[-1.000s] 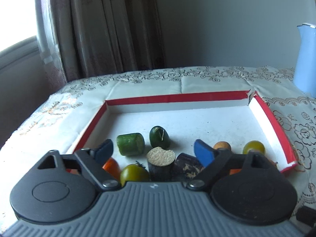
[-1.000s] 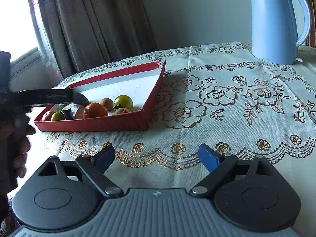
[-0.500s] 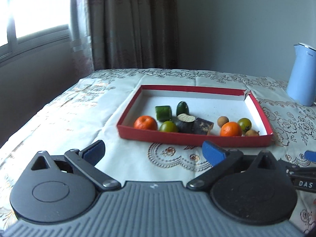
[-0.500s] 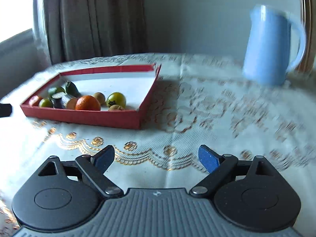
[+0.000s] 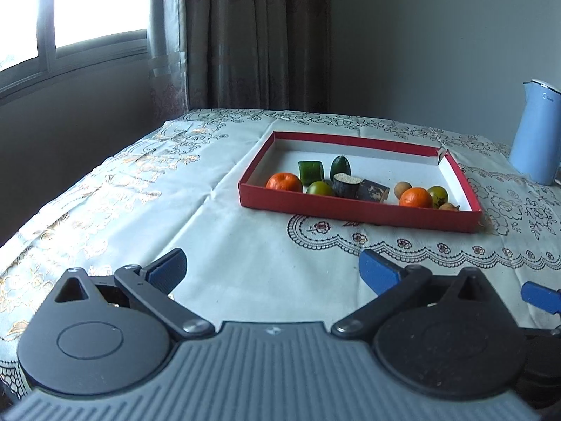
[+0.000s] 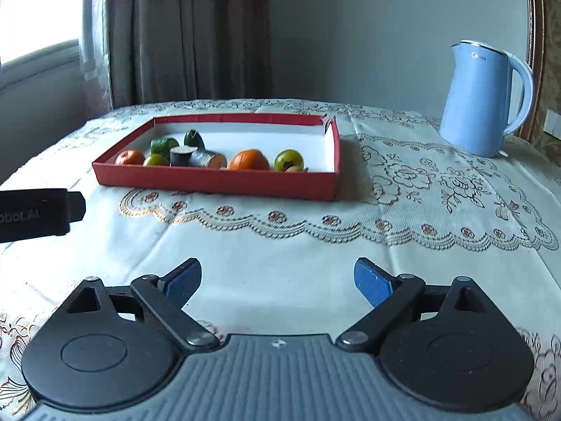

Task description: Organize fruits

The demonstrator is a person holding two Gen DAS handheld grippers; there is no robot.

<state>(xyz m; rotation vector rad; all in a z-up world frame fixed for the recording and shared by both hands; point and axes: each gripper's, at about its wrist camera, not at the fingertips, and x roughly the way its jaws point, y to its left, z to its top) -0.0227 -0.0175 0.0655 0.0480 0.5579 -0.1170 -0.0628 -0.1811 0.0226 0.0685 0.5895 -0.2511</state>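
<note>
Both tongs hang over the near part of the table (image 6: 280,245), well short of the tray (image 5: 350,210), and neither holds anything. The left gripper (image 5: 271,270) has its jaws spread wide, having just been opening, with only tablecloth between them. The right gripper (image 6: 277,280) also stands open, its jaws a little wider within the last moment, nothing between them. The red tray sits toward the middle of the table, its white floor bare along the far side. All the fruit lies along the tray's near wall: an orange (image 5: 284,182) by the near left corner, a green piece (image 5: 310,170) and a dark green one (image 5: 340,165) just behind, a green fruit (image 5: 319,188), two dark cut stubs (image 5: 345,184) side by side, then a small brown fruit (image 5: 402,187), a second orange (image 5: 416,197) and a yellow-green fruit (image 5: 438,194) toward the near right corner. A blue kettle (image 6: 480,98) stands near the table's far right corner, well apart from the tray.
</note>
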